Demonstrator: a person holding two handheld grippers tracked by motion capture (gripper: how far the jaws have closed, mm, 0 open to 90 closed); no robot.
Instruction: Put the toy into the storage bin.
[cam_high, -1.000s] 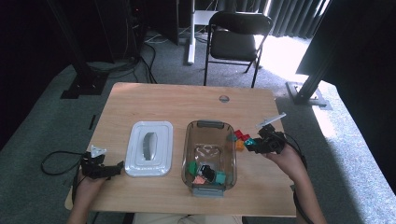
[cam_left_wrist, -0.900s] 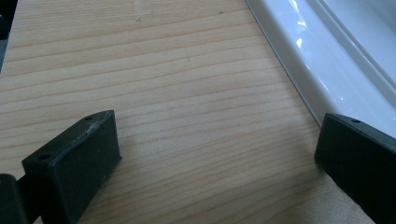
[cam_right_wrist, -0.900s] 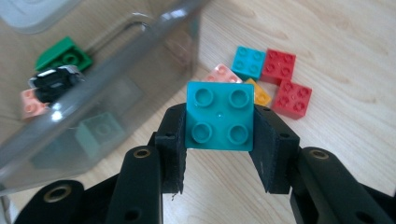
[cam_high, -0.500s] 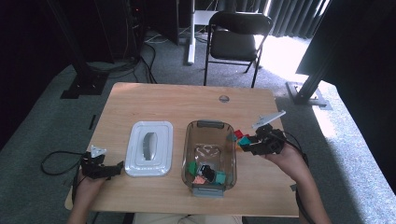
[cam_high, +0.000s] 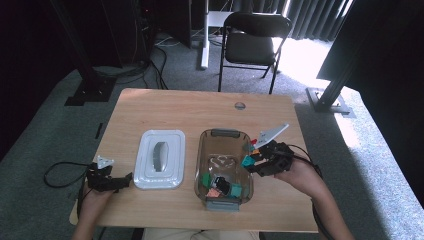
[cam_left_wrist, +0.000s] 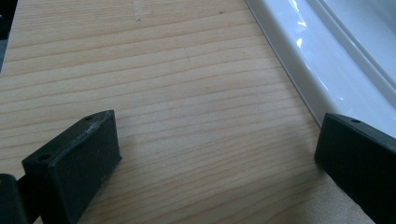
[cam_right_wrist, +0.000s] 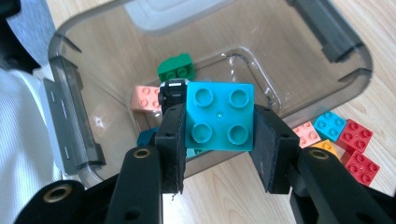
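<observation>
My right gripper (cam_right_wrist: 218, 140) is shut on a teal four-stud brick (cam_right_wrist: 219, 115), held above the near rim of the clear plastic bin (cam_right_wrist: 70, 121); in the high view this gripper (cam_high: 252, 161) hangs over the bin's right wall (cam_high: 250, 165) with the teal brick (cam_high: 247, 161) at its tip. Inside the bin lie a green brick (cam_right_wrist: 176, 68), a pink brick (cam_right_wrist: 145, 97) and a black piece. My left gripper (cam_high: 125, 180) rests at the table's front left, jaws open on bare wood, next to the white lid (cam_high: 160, 158). The white lid's edge (cam_left_wrist: 317, 60) runs past its right jaw.
Loose red, blue, pink and orange bricks (cam_right_wrist: 343, 137) lie on the table right of the bin. A small round grommet (cam_high: 240, 106) sits near the table's far edge. A black chair (cam_high: 252, 35) stands beyond the table. Cables trail off both sides.
My right gripper has risen and moved left from the loose bricks to the bin's right wall, carrying the teal brick. The left gripper has stayed put.
</observation>
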